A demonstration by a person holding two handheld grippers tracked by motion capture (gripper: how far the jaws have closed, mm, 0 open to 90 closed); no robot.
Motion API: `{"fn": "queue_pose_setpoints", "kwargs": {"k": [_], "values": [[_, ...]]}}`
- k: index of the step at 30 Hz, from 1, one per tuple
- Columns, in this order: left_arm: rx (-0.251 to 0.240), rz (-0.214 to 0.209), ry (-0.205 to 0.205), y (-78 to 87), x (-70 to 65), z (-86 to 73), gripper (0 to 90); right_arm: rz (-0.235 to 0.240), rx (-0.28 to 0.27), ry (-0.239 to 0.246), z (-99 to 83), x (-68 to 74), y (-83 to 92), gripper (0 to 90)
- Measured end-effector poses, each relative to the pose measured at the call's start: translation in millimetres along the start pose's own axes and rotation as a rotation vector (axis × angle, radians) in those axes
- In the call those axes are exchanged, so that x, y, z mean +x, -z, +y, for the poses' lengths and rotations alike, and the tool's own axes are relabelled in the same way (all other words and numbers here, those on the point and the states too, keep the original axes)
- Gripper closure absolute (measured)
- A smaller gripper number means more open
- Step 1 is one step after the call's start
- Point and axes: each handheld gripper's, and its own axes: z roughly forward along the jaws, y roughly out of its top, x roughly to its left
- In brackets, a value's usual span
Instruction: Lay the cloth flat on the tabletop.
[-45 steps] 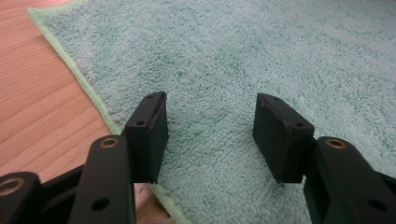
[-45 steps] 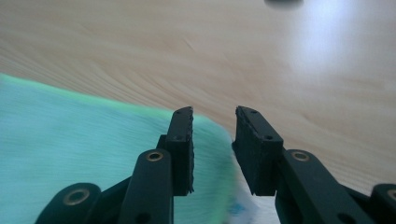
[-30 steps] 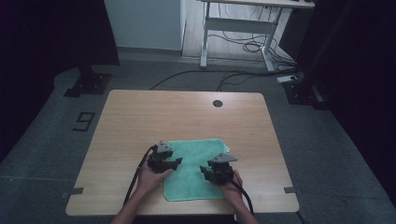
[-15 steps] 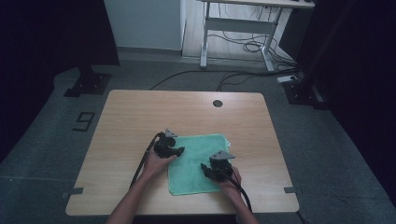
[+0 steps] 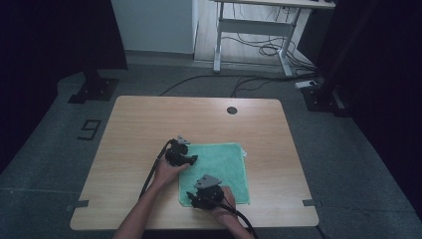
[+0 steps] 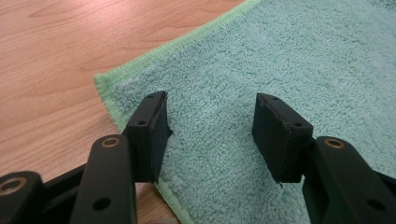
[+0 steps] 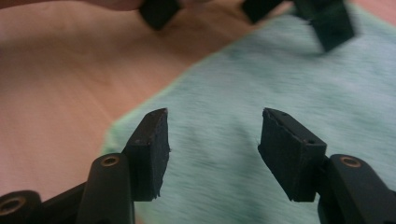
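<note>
We see a dim room with a grey floor [image 5: 59,149] and a pale wooden counter [image 5: 149,119] in the middle, and cables [image 5: 259,47] lie under a desk far behind it. From the high view, a green towel [image 5: 224,164] lies flat on the near half of the counter. The left gripper [image 5: 186,160] sits at the towel's far left corner. The right gripper [image 5: 198,199] sits at the towel's near left corner. A hand holds each one.

In the left gripper view, we look down on the fluffy towel [image 6: 280,60] and its stitched edge. The corner lies just by the left gripper [image 6: 210,130]. Its jaws stand apart over the towel and pinch nothing.

In the right gripper view, the picture is blurry. The towel [image 7: 261,79] spreads under the right gripper [image 7: 212,149]. Its jaws have just been opening and now stand apart, with the towel below them but not pinched. The other gripper shows dark at the top.
</note>
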Motion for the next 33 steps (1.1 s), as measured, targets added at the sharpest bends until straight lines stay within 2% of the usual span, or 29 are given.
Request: {"fn": "queue_pose_setpoints", "kwargs": {"k": [4, 8, 13, 17, 18, 20, 22, 27, 33], "values": [[-0.007, -0.006, 0.005, 0.5, 0.9, -1.3, 46.2, 0.012, 0.017, 0.038, -1.1, 19.2, -6.2, 41.4], [-0.006, -0.003, 0.0, 0.4, 0.4, -1.2, 46.2, 0.027, 0.006, 0.033, -1.1, 27.5, -7.2, 43.9], [-0.005, -0.013, 0.004, 0.1, 2.1, -0.3, 46.3, 0.055, 0.003, -0.003, -0.8, 26.9, -10.0, 44.0], [-0.002, -0.028, 0.01, 0.5, 3.9, 0.7, 46.1, 0.058, -0.002, -0.008, 0.0, 26.7, -11.5, 43.2], [-0.006, -0.035, 0.015, 1.9, 4.8, 0.5, 45.5, 0.059, -0.005, -0.009, 0.0, 26.0, -10.8, 42.7], [-0.045, -0.041, 0.031, 7.9, 7.7, 0.3, 45.2, 0.07, -0.029, -0.024, -0.1, 24.1, -7.2, 42.9], [-0.066, -0.03, 0.04, 14.5, 11.0, 1.0, 46.2, 0.076, -0.043, -0.029, 0.7, 22.0, -2.9, 42.8], [-0.082, 0.005, 0.039, 26.0, 18.9, 2.9, 47.0, 0.091, -0.067, -0.04, 3.2, 20.0, 3.1, 42.8], [-0.088, 0.027, 0.046, 31.3, 25.2, 4.7, 47.1, 0.105, -0.073, -0.024, 5.4, 26.0, 3.2, 42.8]]}}
